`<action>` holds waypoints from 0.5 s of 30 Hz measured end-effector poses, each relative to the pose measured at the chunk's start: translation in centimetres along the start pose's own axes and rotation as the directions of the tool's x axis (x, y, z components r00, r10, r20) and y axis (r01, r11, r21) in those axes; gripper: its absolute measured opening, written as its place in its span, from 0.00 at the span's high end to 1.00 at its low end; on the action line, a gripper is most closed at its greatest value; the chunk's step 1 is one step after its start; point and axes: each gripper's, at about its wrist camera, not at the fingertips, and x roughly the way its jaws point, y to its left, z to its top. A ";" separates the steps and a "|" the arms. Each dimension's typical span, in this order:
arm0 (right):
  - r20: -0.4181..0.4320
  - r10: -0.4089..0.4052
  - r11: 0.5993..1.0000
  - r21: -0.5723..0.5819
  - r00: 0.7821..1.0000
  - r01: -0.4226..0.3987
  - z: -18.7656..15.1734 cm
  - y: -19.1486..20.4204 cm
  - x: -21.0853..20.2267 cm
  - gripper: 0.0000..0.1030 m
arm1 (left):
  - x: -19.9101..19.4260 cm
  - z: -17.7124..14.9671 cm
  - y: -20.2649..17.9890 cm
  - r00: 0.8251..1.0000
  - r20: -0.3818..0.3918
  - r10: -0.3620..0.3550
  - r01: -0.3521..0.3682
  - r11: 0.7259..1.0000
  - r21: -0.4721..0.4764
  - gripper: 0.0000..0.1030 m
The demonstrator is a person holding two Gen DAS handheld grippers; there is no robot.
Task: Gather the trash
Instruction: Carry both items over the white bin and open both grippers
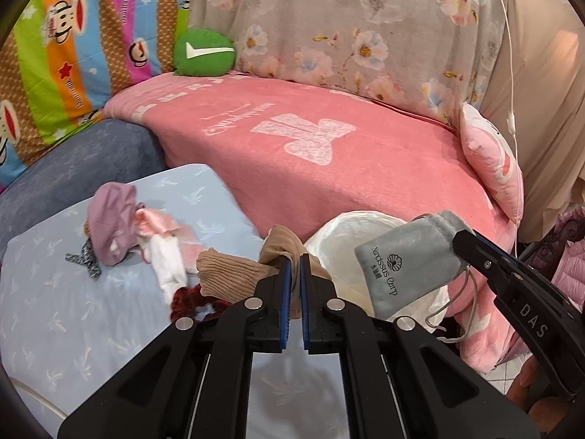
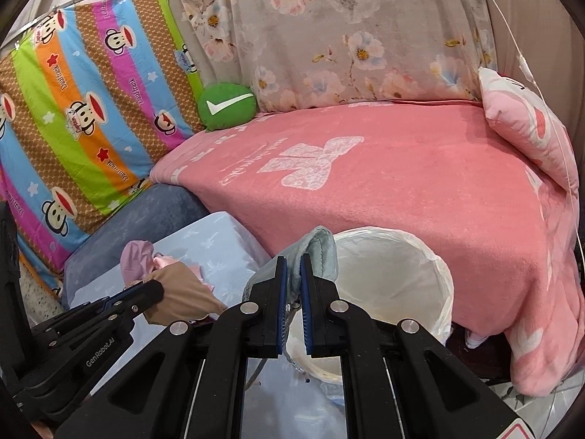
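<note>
The left hand-held gripper (image 1: pixel 295 256) was clamped on a tan sock (image 1: pixel 226 272), its length trailing left; the right hand-held gripper (image 2: pixel 291 259) pinched a grey pouch (image 1: pixel 406 263) hanging lengthwise beside the white-lined bin (image 2: pixel 431 267).

The left gripper (image 1: pixel 296 259) is matt black plastic with shiny metal rivets and ribbed blue pads, clamped on a tan ribbed knit sock (image 1: pixel 234 270). The right gripper (image 2: pixel 291 261) is made the same and pinches a grey velvety cloth pouch (image 1: pixel 406 267). The bin (image 2: pixel 387 292) carries a thin, glossy, crinkled white plastic liner. A fuzzy pink blanket (image 2: pixel 420 197) looks soft and matt; the pale blue sheet (image 1: pixel 73 292) looks smooth.
</note>
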 end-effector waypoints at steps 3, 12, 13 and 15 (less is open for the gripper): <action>0.004 -0.025 0.999 0.027 1.000 0.025 0.4 -1.7 0.2 0.93 | 0.9 0.4 -1.5 1.000 -0.008 -0.024 0.024 0.999 0.025 0.95; -0.012 -0.088 0.993 0.076 0.996 0.089 0.6 -5.6 1.6 0.93 | 3.8 1.1 -4.8 0.994 -0.049 -0.093 0.097 0.993 0.071 0.95; -0.016 -0.091 0.993 0.080 0.996 0.092 0.6 -5.9 1.8 0.93 | 4.1 1.1 -5.1 0.994 -0.051 -0.099 0.103 0.992 0.076 0.95; -0.020 -0.098 0.991 0.087 0.995 0.099 0.5 -6.4 2.0 0.93 | 4.5 1.1 -5.6 0.992 -0.058 -0.109 0.114 0.990 0.085 0.94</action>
